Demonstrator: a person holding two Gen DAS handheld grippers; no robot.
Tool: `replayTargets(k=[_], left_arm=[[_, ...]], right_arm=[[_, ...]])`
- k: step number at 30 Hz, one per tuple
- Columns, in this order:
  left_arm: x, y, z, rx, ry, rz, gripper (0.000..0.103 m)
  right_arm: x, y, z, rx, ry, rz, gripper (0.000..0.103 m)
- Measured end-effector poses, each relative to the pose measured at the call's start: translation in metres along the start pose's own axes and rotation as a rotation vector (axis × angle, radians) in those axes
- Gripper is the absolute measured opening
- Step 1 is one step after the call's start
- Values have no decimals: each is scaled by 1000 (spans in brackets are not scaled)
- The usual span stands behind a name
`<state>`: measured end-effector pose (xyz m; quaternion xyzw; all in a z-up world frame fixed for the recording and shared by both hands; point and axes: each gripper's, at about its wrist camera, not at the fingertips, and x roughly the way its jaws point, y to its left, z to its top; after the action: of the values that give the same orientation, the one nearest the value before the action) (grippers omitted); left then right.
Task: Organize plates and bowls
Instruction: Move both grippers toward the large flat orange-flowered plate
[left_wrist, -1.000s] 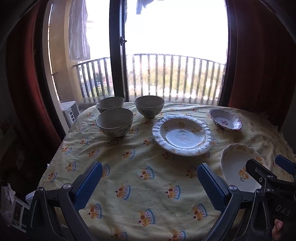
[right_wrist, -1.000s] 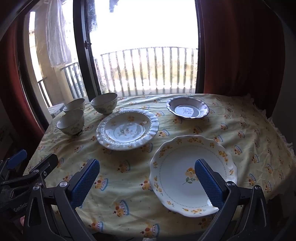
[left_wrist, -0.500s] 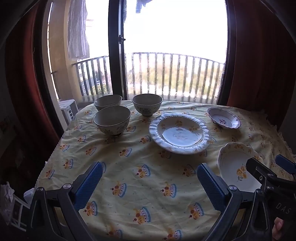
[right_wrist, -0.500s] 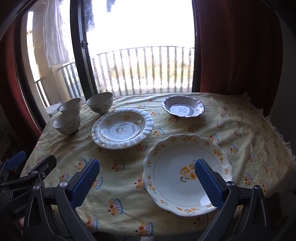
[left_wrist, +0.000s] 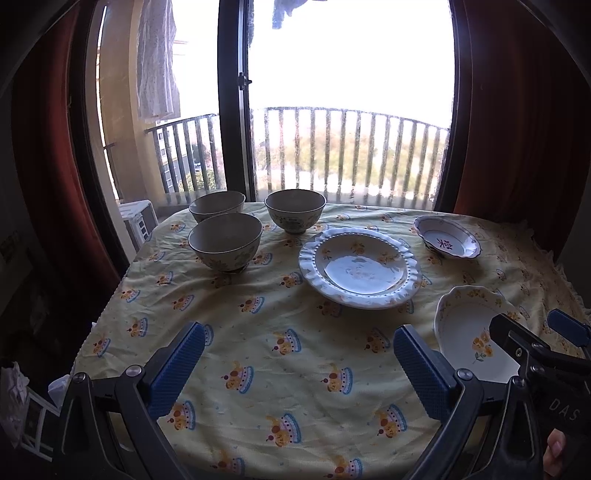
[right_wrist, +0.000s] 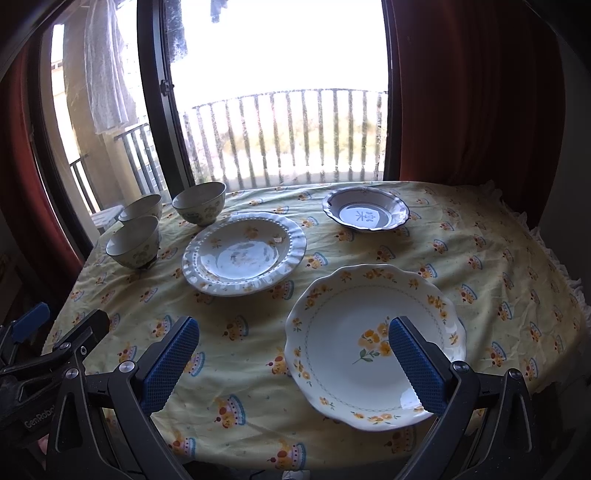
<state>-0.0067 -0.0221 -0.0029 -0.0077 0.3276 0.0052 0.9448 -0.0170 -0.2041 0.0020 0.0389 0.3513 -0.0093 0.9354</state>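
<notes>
Three patterned bowls stand at the table's far left: one in front, one behind it, one to their right. A white beaded plate sits mid-table, also in the right wrist view. A small blue-rimmed dish sits far right. A scalloped yellow-flower plate lies at the near right. My left gripper is open and empty above the near cloth. My right gripper is open, its right finger over the flower plate.
The table wears a yellow cloth with a crown print. Its frilled edge drops off at the right. A balcony door with railing stands behind, and red curtains hang at the sides.
Both grippers have drawn back a little from the table and both views have tilted up slightly. The dishes have not moved.
</notes>
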Motion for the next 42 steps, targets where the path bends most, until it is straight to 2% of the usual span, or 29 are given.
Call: replayTargets(k=[42], left_arm=[[-2,4,-2,3,0,4,102]], right_arm=[[1,1,1,-2,5,-1,103]])
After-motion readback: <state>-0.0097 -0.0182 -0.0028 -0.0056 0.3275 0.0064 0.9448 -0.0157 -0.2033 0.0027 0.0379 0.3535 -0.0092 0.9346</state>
